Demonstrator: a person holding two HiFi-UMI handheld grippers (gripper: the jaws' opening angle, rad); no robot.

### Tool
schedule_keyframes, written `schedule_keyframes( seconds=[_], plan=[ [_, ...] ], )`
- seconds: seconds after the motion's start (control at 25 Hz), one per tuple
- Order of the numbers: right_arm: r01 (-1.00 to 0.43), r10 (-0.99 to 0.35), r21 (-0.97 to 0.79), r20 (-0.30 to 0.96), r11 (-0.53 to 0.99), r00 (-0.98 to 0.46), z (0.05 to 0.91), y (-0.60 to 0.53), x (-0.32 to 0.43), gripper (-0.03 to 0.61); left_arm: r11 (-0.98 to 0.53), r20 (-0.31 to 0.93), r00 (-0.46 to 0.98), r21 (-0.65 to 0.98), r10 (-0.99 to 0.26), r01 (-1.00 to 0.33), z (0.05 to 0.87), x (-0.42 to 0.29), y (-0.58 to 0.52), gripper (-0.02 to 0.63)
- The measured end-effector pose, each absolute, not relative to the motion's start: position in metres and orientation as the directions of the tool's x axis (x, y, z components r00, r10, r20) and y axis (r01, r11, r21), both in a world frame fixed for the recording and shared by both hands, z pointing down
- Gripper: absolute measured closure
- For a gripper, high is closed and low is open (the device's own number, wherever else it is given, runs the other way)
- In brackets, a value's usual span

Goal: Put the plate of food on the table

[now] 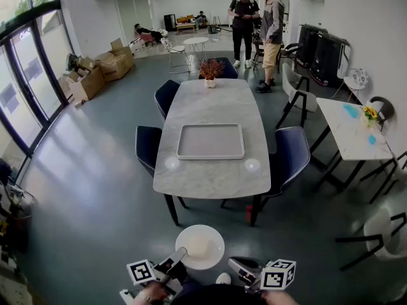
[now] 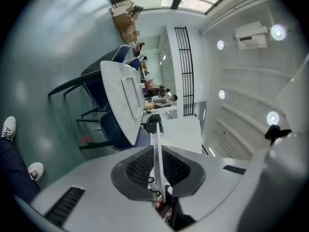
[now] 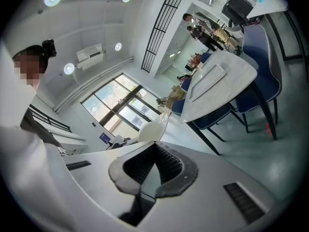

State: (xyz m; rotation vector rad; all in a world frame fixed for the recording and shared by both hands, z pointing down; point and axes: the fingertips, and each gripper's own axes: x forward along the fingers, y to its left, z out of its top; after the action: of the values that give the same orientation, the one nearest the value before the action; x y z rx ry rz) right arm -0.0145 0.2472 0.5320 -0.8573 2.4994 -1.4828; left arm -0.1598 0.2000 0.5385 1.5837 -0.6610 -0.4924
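I'm taking the marble table [image 1: 210,180] as my landmark; the white plate [image 1: 200,246] hangs in the air short of the table's near end, over the grey floor and not on the table; I can't make out from here what lies on it.

The left gripper [image 1: 180,255] is clenched on the plate's rim on the side away from the table; in the left gripper view the plate [image 2: 156,144] shows edge-on, a thin white line running straight between the two dark pads [image 2: 137,170], which press on it from either side.

The right gripper [image 1: 238,269] sits just beside the plate, also on the side away from the table; in the right gripper view its jaws stand apart in a narrow wedge with nothing between them, and the plate [image 3: 153,128] shows beyond their tips, not touching them.

On the table, a grey rectangular tray [image 1: 210,127] lies near the middle; two small white round things [image 1: 172,163] rest between the tray and the near end, one toward each corner; a small vase of reddish stems [image 1: 210,69] stands at the far end; dark blue chairs [image 1: 147,146] are tucked along both long sides; two people [image 1: 245,24] stand beyond the far end.
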Motion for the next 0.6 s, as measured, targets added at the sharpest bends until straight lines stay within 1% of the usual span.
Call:
schedule_keyframes(
  seconds=[0.12,0.24,0.6],
  plan=[
    [-0.377,-0.518,-0.849,0.147,0.371,-0.842,0.5337,0.2460,-0.0154,0.568,-0.050,0.071,0.741,0.989,-0.668,-0.139,0.5390,-0.1604,0.1984,0.580],
    [-0.403,-0.520,-0.839,0.175,0.365,-0.836,0.5351,0.2454,-0.0112,0.568,-0.049,0.070,0.740,0.989,-0.668,-0.138,0.5404,-0.1584,0.1982,0.580],
    [-0.396,-0.531,-0.844,0.163,0.361,-0.832,0.5321,0.2449,-0.0067,0.568,-0.032,0.073,0.738,0.991,-0.671,-0.127,0.5419,-0.1564,0.2002,0.580]
  ],
)
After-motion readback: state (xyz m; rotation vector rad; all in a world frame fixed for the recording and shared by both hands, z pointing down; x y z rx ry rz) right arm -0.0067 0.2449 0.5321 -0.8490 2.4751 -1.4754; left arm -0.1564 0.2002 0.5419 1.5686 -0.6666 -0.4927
